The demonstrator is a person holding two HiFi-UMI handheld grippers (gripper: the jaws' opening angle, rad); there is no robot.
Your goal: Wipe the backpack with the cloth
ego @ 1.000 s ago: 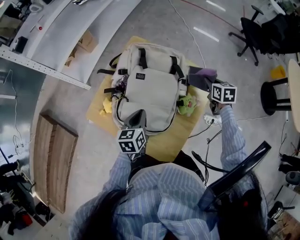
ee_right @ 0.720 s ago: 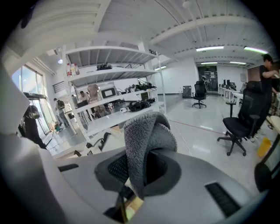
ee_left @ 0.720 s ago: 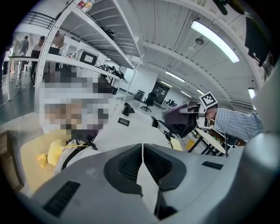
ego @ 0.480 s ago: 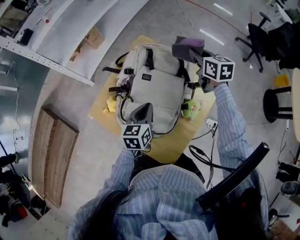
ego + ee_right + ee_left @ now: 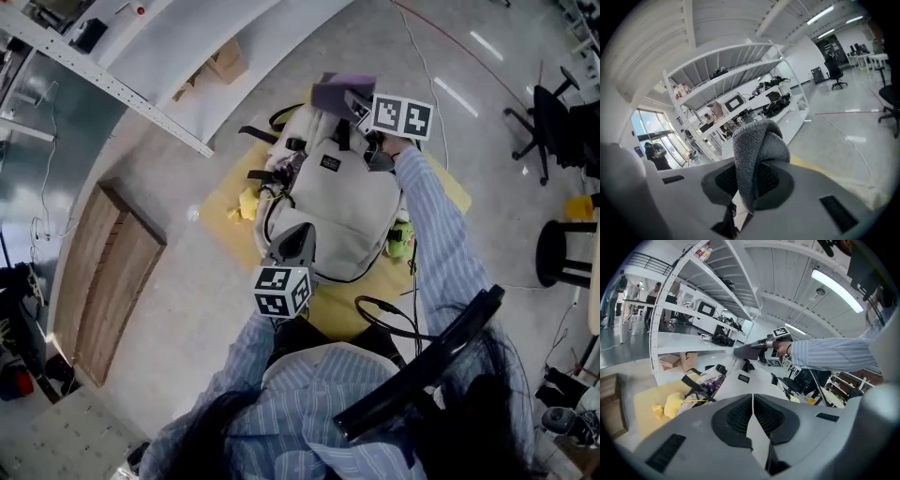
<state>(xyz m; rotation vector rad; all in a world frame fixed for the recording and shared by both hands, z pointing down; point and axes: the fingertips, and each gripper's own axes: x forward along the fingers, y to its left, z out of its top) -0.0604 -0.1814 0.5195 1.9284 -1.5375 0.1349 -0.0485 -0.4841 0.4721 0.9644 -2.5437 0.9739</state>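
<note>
the backpack point(image 5: 342, 211) is pale grey-beige with black straps, black buckles and a small black label on its upper front. it lies flat, front panel up, on a yellow mat point(image 5: 225, 192) on the floor, its top end toward 12 o'clock in the head view and its bottom toward 6 o'clock. a side pocket at 9 o'clock gapes with dark purple inside. the cloth point(image 5: 342, 94) is grey, thick and nubby, folded over itself and pinched in the right tool point(image 5: 746, 185). it sits at the backpack's 12 o'clock end, by the top edge; whether it touches the fabric cannot be told.
</note>
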